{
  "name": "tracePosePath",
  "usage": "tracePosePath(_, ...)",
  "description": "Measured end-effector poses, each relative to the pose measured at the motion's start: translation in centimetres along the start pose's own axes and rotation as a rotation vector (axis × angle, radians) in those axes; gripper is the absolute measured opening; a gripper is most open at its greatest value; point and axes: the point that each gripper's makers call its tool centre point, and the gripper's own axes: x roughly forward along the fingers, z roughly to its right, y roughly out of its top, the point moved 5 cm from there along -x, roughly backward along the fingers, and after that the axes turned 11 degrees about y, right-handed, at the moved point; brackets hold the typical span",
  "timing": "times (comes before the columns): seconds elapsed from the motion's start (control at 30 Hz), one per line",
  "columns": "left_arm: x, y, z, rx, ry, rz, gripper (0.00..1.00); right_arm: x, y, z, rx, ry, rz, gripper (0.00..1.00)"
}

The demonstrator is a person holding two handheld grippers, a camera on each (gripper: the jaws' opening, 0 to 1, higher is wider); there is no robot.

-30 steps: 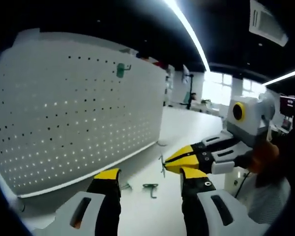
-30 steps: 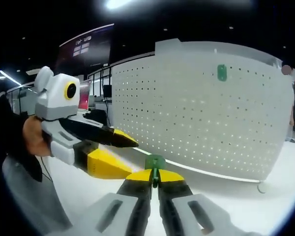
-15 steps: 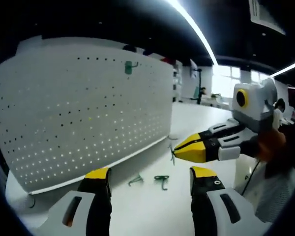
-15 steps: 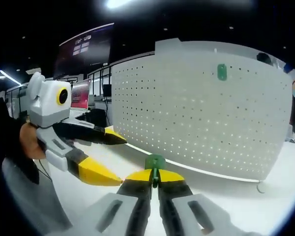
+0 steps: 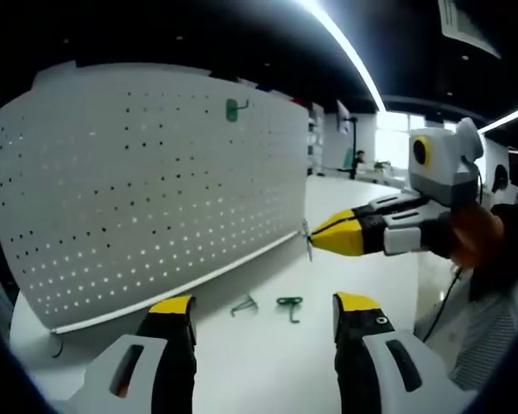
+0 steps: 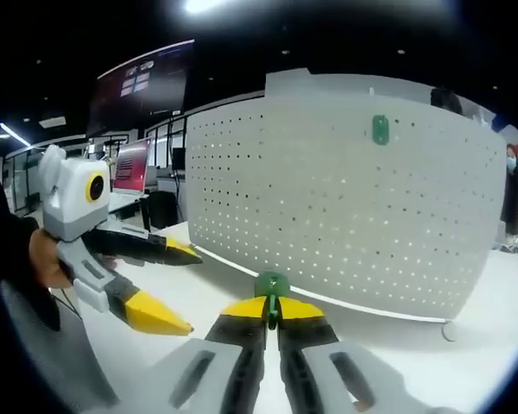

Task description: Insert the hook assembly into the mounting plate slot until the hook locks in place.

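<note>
A white pegboard plate [image 5: 155, 190] [image 6: 345, 207] stands upright on the white table. One green hook [image 5: 233, 108] [image 6: 380, 129] hangs near its top edge. My right gripper [image 6: 272, 308] is shut on another green hook [image 6: 272, 283], held in front of the plate's lower edge. In the left gripper view that right gripper [image 5: 315, 237] comes in from the right, with the hook [image 5: 308, 244] poking out of its yellow tips. My left gripper [image 5: 264, 304] is open with nothing between its jaws. It also appears at the left of the right gripper view as the left gripper [image 6: 177, 291].
Two loose green hooks [image 5: 244, 304] [image 5: 288, 304] lie on the table [image 5: 242, 371] in front of the plate's base. A hand [image 5: 475, 241] holds the right gripper. Monitors [image 6: 134, 164] stand behind the plate's left end, and a person [image 6: 511, 194] stands at the far right.
The left gripper has drawn back from the right gripper and its jaws stand a little wider. The right gripper keeps its grip on the hook and has shifted slightly toward the plate.
</note>
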Motion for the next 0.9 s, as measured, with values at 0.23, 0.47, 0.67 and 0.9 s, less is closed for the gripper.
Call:
tracePosePath(0.23,0.0,-0.1,0.0,0.009,-0.002,0.002,0.65,0.9,1.7,0.8,-0.016,-0.030,0.024,0.01)
tracePosePath(0.47,0.0,-0.2,0.0,0.001,-0.004,0.005,0.64,1.6,3.7,1.7,-0.037,-0.055,0.057,0.01)
tracePosePath(0.67,0.0,-0.2,-0.1,0.003,-0.005,0.004,0.64,2.2,5.3,2.7,-0.047,-0.082,0.087,0.01)
tracePosePath(0.9,0.1,-0.2,-0.3,-0.003,-0.002,0.005,0.64,3.2,8.2,4.1,-0.074,-0.119,0.143,0.01)
